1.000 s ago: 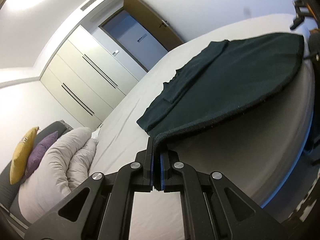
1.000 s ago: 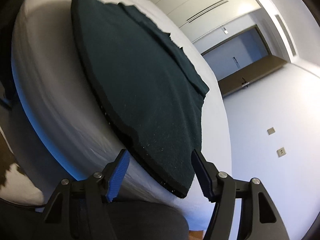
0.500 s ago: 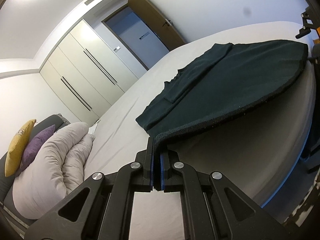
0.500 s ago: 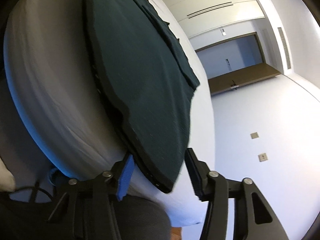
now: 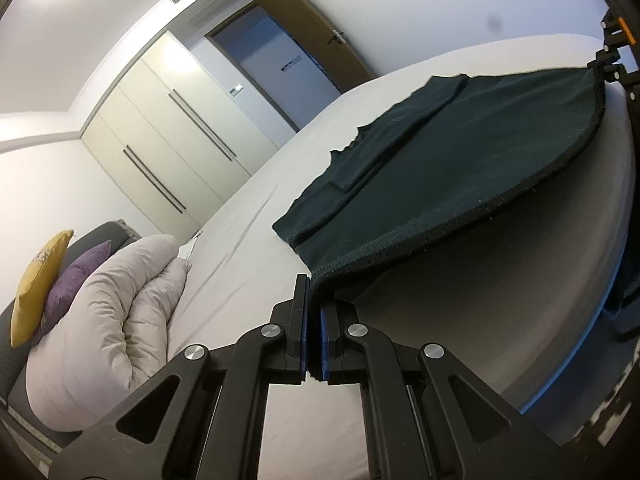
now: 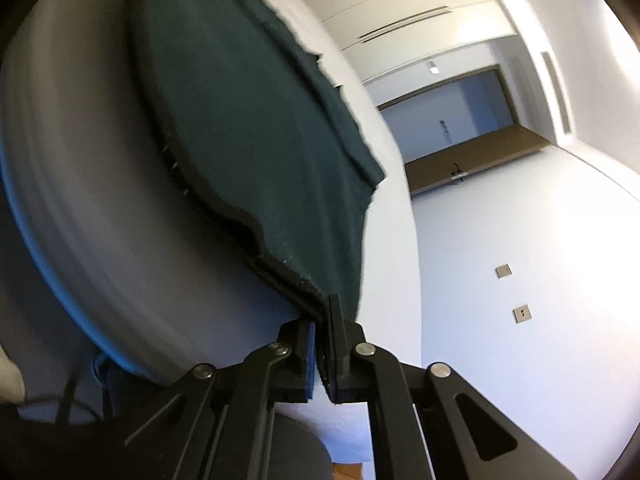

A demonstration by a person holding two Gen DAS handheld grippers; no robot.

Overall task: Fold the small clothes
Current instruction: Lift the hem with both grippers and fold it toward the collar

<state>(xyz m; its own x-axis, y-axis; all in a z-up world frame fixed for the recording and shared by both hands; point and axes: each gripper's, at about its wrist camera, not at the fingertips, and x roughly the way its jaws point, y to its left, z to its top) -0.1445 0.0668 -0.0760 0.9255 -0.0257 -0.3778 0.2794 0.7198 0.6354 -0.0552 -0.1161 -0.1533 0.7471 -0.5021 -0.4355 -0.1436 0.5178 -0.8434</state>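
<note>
Both grippers pinch the near hem of the dark green garment (image 5: 472, 152) lying on the white bed (image 5: 248, 240), the left gripper (image 5: 314, 280) clenched at one corner, the right gripper (image 6: 320, 316) having just closed on the other.

Right gripper (image 6: 320, 312): jaws, a second ago spread wide on either side of the hem corner of the dark green garment (image 6: 256, 120), have just been closing — now pinched on that corner, cloth between the pads. The hem by the corner, earlier lying on the bed edge, is now drawn up off the white bed (image 6: 100, 200) — bunched at the jaws.
</note>
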